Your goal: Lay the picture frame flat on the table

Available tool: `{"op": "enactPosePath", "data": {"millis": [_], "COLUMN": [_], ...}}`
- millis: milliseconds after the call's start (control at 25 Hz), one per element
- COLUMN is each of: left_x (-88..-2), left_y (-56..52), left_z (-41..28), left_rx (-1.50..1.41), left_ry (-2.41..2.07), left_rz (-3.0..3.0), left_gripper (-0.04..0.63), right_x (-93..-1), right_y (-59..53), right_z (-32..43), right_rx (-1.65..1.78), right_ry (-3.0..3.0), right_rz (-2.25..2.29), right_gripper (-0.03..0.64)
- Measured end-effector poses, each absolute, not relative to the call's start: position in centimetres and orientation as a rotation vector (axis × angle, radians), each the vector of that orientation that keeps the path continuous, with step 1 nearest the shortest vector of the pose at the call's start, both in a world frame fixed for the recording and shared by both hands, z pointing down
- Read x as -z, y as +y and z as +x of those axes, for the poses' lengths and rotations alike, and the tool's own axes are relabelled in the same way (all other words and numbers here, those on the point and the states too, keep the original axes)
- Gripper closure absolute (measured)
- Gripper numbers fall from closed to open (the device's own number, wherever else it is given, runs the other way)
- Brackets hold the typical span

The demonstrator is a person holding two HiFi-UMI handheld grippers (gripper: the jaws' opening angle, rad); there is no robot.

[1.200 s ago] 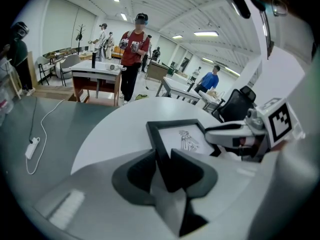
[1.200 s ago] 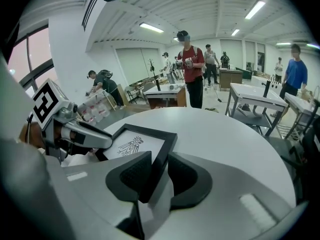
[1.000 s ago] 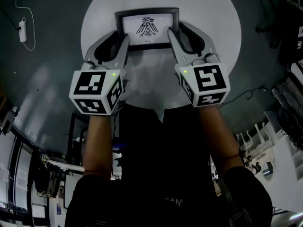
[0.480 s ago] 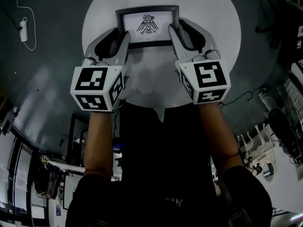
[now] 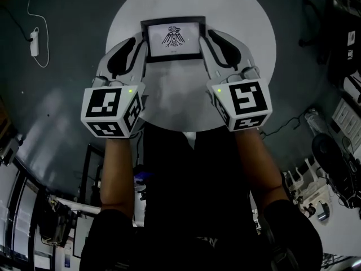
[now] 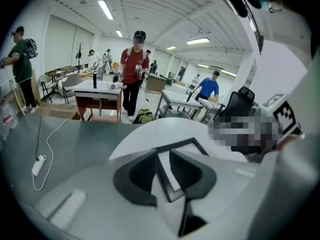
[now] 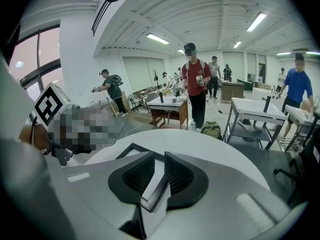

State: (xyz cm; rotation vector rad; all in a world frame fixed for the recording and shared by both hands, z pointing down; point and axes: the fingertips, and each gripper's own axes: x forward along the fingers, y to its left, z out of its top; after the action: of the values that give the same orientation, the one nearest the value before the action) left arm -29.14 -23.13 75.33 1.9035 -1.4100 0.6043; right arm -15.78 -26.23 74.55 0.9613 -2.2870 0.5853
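**Two-gripper hold on the picture frame: current state**

I hold the picture frame (image 5: pixel 187 45) between my two grippers, one on each short side. It sits over the far half of the round white table (image 5: pixel 251 49), with its glazed face and the black bird drawing (image 5: pixel 173 36) turned up towards my head camera.

**Left gripper.** My left gripper (image 5: pixel 139 42) takes the frame's left edge. In the left gripper view the black border of the frame (image 6: pixel 181 144) runs into the gap of the left gripper (image 6: pixel 162 156) and fills it. The ribbed pads (image 6: pixel 142 171) sit against both faces. The jaws have just been closing, and they now pinch this edge.

**Right gripper.** My right gripper (image 5: pixel 207 37) takes the frame's right edge. In the right gripper view the frame (image 7: pixel 134 151) passes corner-first between the jaws of the right gripper (image 7: pixel 159 159). These jaws have also just been closing, and they clamp the border.

**Position.** The frame lies directly ahead of both marker cubes, bridging the two sets of jaws, well inside the table (image 7: pixel 215 154) rim. I cannot tell whether its lower edge touches the tabletop
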Motion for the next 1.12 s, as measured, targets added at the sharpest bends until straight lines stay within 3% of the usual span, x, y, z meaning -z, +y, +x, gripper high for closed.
{"op": "enactPosePath", "data": {"millis": [360,1120], "left_x": [-64.8,-36.2], "left_y": [-23.9,-21.0], "left_z": [-26.3,-21.4], "left_rx": [-0.566,-0.324], "left_ry": [-1.447,-1.530], "left_rz": [2.038,2.352], "left_gripper": [0.572,0.592], "right_x": [-64.0,-33.7], "right_y": [-26.8,-22.7], "right_z": [-16.3,-12.9], "right_rx": [-0.515,-0.331], "right_ry": [-2.441,-2.834], "right_rz": [0.956,0.871], "right_gripper": [0.617,0.618]}}
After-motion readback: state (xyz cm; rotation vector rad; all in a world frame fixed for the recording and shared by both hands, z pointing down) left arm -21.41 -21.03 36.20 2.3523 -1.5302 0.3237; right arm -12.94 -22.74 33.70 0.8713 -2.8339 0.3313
